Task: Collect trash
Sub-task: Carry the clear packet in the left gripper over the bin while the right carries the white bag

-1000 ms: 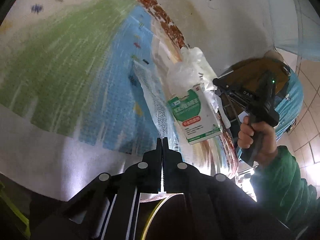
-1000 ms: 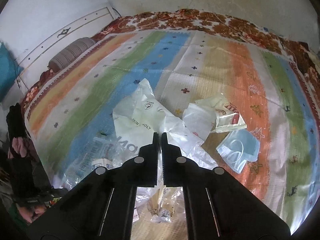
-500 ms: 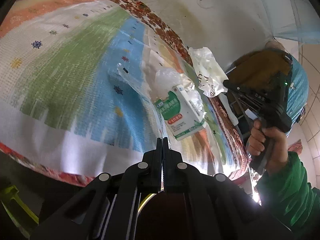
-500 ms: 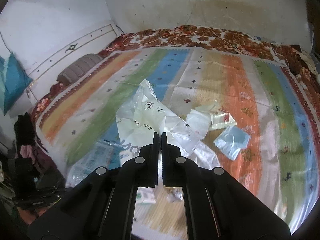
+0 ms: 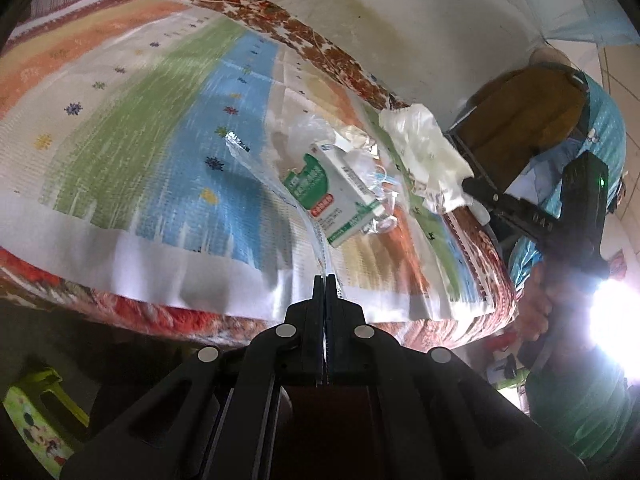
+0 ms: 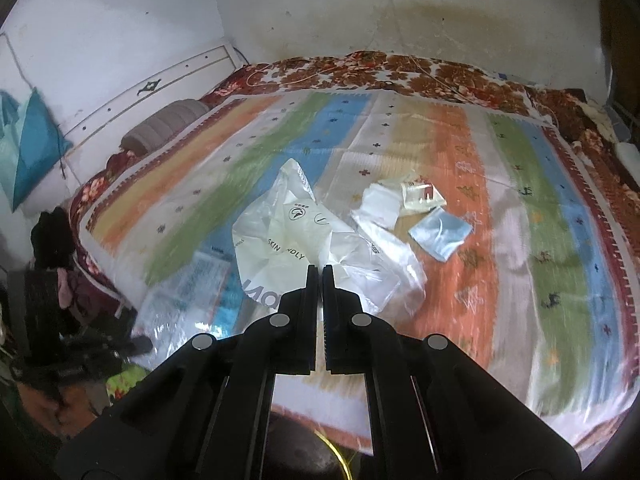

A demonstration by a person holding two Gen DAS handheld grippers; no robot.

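Note:
My left gripper (image 5: pixel 325 278) is shut on the edge of a clear plastic wrapper (image 5: pixel 276 188) that stretches up over the striped bedspread (image 5: pixel 140 128). A green and white carton (image 5: pixel 334 196) lies on the wrapper with crumpled clear plastic. My right gripper (image 6: pixel 321 267) is shut on a white plastic bag (image 6: pixel 288 232) and holds it above the bed; the bag also shows in the left wrist view (image 5: pixel 428 156). On the bed lie a white packet (image 6: pixel 380 208), a small sachet (image 6: pixel 422 196) and a blue face mask (image 6: pixel 440 232).
The bed fills both views, with a floral red border (image 6: pixel 360 72), a grey bolster (image 6: pixel 164 128) at the headboard and a white wall behind. A green stool (image 5: pixel 36 424) stands on the floor by the bed edge. Dark clothes (image 6: pixel 52 248) hang at the left.
Both grippers have pulled back and up from the bed. The clear wrapper with the carton has been drawn toward the bed edge. The white bag has lifted clear of the other trash.

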